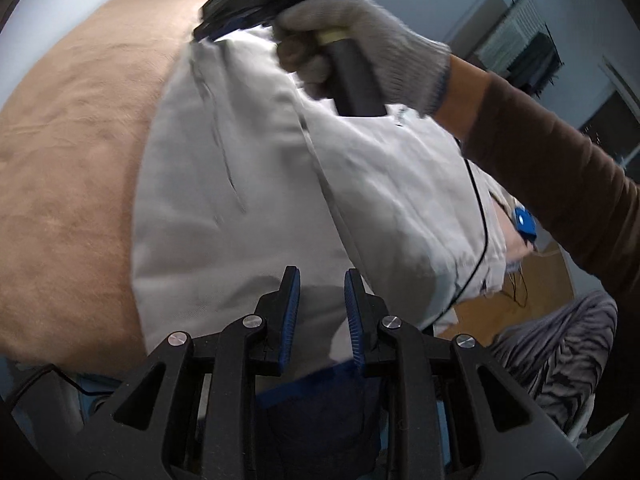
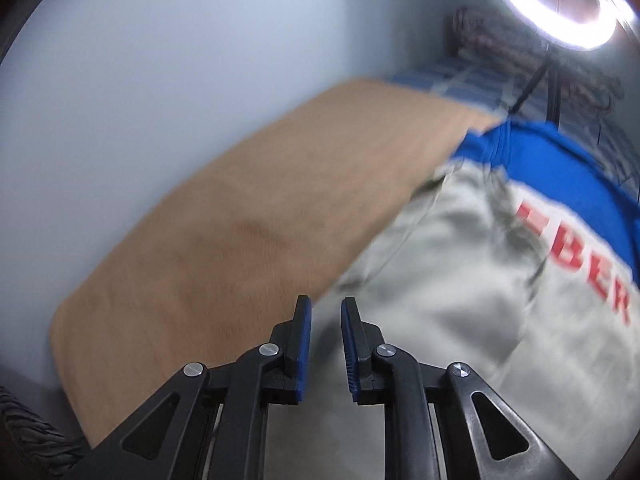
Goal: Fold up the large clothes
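On the tan blanket [image 1: 68, 184] that covers the bed lies the grey garment [image 1: 224, 200], a big piece with a blue band [image 2: 560, 160] across one end and red lettering [image 2: 576, 252] just below that band. It lies with its long axis running from the near edge of the bed away toward the far end, and it looks part-folded, with a dark seam [image 1: 320, 168] running down its length where one panel overlaps another. Both tools sit over this cloth at opposite ends of that axis. At the near end the left gripper [image 1: 321, 280] hovers with its blue pads a narrow gap apart; grey cloth shows through the gap, but I cannot tell whether the pads actually press on it. At the far end a gloved hand [image 1: 360, 40] holds the right gripper [image 2: 326, 308] over the top corner; its jaws are also only slightly parted, with cloth in the gap and blur hiding any contact. So the garment stretches away from the left tool and lies under and to the right of the right one, which makes the right hand the nearer to the banded end. I judge the next fold would bring one end over the other along that long axis. Beyond the bed a ring light [image 2: 560, 4] glares by the wall, and a striped blanket [image 1: 560, 348] lies off the near side.
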